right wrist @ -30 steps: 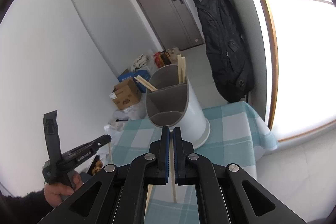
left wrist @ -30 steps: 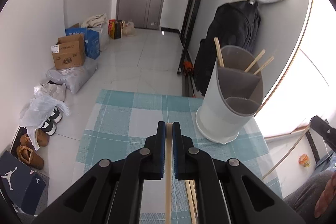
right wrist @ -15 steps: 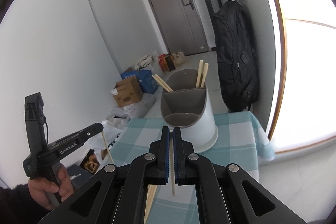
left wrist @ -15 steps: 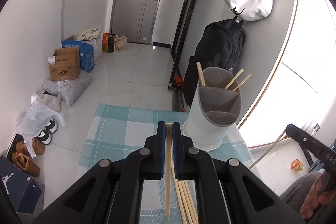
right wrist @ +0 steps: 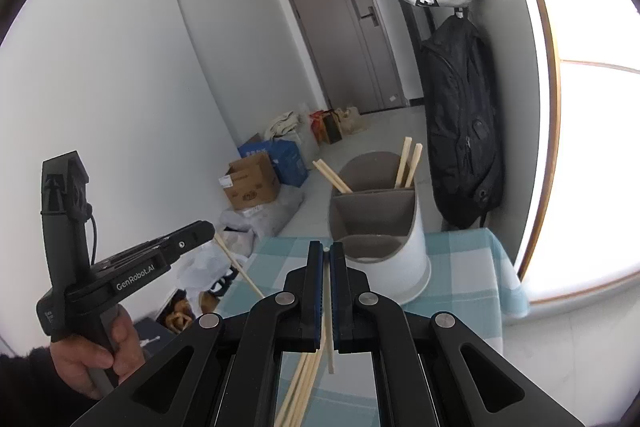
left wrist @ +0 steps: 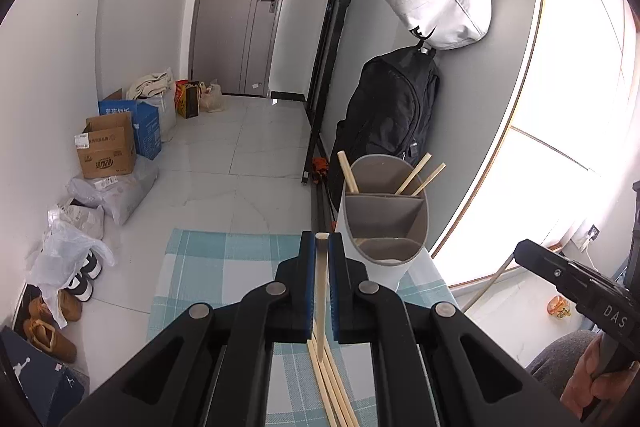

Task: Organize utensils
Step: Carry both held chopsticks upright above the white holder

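Utensil holder (left wrist: 382, 227), three chopsticks inside, stands ahead; left gripper (left wrist: 321, 247) and right gripper (right wrist: 325, 255) each clamp one chopstick (left wrist: 320, 299), seemingly lengthwise along the fingers.

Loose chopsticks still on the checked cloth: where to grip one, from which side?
Judging by how the loose chopsticks lie flat, bunched side by side on the cloth, come from above, jaws straddling one stick across its width near an end, preferably an outer stick, since its neighbours crowd the inner ones.

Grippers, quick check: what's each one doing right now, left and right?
Left gripper: closed on a single chopstick.
Right gripper: closed on another chopstick.
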Tool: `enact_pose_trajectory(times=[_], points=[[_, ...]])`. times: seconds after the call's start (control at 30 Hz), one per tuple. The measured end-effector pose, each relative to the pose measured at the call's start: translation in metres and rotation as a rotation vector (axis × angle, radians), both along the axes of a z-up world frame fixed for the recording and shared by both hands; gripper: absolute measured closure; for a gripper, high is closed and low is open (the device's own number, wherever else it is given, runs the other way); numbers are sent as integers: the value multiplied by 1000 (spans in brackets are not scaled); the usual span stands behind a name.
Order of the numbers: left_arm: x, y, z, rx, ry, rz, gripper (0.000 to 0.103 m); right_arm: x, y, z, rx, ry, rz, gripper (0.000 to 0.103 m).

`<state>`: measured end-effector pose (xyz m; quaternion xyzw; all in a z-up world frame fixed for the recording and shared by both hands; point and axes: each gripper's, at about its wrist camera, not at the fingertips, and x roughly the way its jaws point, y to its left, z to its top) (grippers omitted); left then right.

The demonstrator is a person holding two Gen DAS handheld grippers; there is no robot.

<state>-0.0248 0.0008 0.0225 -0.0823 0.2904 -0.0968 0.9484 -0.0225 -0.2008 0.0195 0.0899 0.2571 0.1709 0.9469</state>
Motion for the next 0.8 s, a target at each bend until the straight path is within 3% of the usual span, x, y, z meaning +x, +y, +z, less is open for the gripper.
enact_pose_trajectory(times=[0.27, 0.8], points=[[12, -8, 24, -7, 4, -21, 101, 13, -6, 28, 10, -30, 1, 101], [51, -28, 105, -40, -71, -51, 101, 71, -30, 112, 37, -113, -16, 101]])
